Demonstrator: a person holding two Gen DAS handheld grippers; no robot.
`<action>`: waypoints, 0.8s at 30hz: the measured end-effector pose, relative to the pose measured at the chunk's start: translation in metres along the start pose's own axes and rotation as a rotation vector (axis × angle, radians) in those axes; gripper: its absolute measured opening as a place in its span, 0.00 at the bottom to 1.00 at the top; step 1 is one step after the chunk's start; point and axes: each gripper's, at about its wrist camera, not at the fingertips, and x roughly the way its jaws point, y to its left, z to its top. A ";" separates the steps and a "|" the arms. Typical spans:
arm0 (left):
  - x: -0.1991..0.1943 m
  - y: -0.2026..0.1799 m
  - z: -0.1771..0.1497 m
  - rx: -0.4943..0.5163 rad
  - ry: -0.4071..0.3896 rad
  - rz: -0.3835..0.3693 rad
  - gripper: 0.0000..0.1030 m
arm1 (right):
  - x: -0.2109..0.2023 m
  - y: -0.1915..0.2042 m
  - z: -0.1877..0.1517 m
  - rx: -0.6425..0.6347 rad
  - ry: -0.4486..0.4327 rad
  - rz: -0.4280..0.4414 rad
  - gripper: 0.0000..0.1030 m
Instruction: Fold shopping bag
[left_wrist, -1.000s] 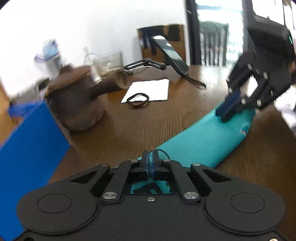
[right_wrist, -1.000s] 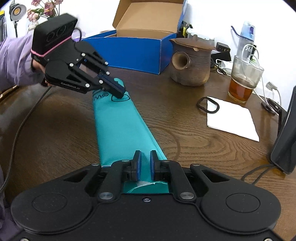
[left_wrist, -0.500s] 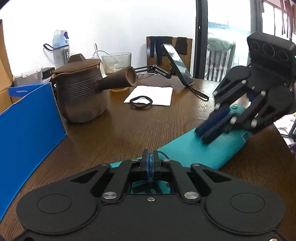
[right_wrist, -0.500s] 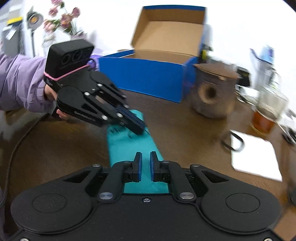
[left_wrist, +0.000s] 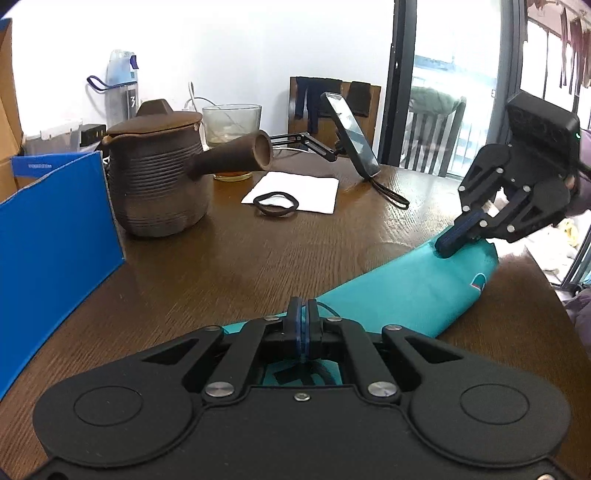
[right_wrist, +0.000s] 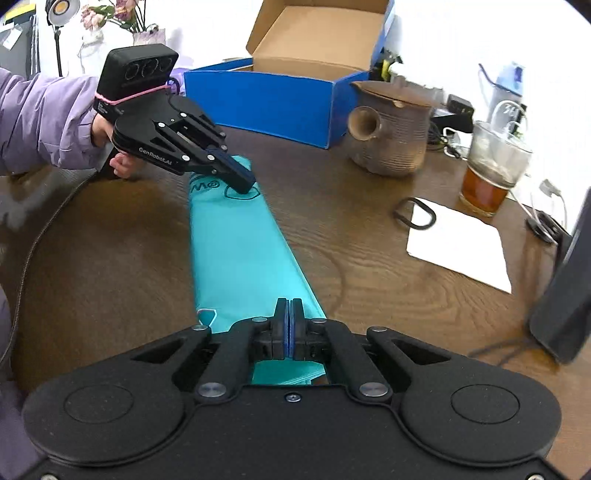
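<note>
Now, teal shopping bag (right_wrist: 240, 251) folded into a long strip on the wooden table (right_wrist: 369, 266); left gripper (right_wrist: 242, 184) clenched on its printed end, right gripper (left_wrist: 448, 249) clenched on the opposite end.

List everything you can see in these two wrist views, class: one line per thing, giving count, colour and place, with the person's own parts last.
shopping bag: 1, teal, folded into a long strip lying on the table between the two grippers
table: 1, dark brown wood, under everything
clay pot: 1, brown, lidded, beside the box
cardboard box: 1, blue outside, lid open, at the table's far side
glass: 1, clear, holding amber drink, near the paper
paper sheet: 1, white, flat on the table
band loop: 1, black, partly on the paper
phone: 1, black, on an arm mount
water bottle: 1, pale blue, behind the pot
left gripper: 1, black, shut on one end of the bag
right gripper: 1, black, shut at the other end
sleeve: 1, lilac, behind the left gripper
</note>
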 end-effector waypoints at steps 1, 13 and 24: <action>0.001 -0.001 0.000 0.007 0.001 0.006 0.05 | 0.000 -0.002 -0.002 0.016 -0.009 0.007 0.00; 0.000 0.000 0.001 0.001 0.003 0.005 0.05 | -0.018 -0.005 -0.017 0.055 -0.093 0.084 0.00; 0.000 0.003 0.001 -0.008 0.000 -0.002 0.05 | -0.032 0.002 -0.025 0.072 -0.162 0.058 0.00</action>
